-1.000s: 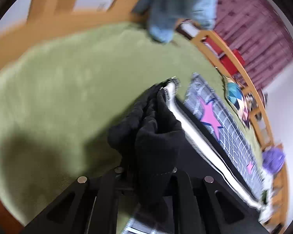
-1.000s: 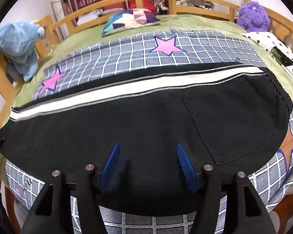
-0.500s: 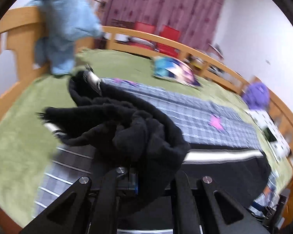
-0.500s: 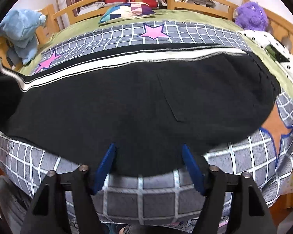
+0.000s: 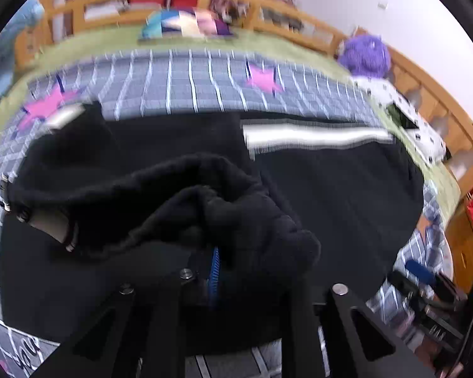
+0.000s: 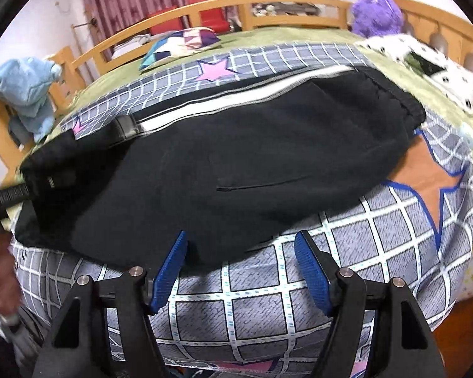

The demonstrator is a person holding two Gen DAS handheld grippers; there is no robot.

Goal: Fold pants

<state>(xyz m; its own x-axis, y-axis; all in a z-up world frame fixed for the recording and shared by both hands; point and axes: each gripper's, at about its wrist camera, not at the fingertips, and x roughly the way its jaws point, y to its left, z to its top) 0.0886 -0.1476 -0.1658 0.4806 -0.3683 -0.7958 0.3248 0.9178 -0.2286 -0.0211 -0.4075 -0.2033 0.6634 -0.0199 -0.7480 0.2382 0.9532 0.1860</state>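
Pants [image 6: 236,163], black with a white side stripe, lay spread across the grey checked blanket [image 6: 268,308] on the bed, waistband toward the right side near the polka-dot cloth [image 6: 441,75]. One leg end was bunched up and lifted over the rest of the garment in my left wrist view, a thick fold of black fabric [image 5: 224,208] draped over the left gripper [image 5: 233,271]. Its jaws were clenched on that fabric, with only a sliver of a blue pad [image 5: 214,271] showing beneath the cloth.

My right gripper [image 6: 239,271] sat at the near edge of the bed, jaws released and spread wide, the blue pads [image 6: 312,274] just short of the pants' lower hem and gripping nothing. Blanket squares showed between them.

Farther out I saw a pink star [image 6: 214,69] on the blanket, a colourful pillow [image 6: 179,44] on the green sheet, a purple plush toy [image 6: 378,12] by the wooden bed rail [image 6: 283,3], and a blue plush [image 6: 28,94] at the left.
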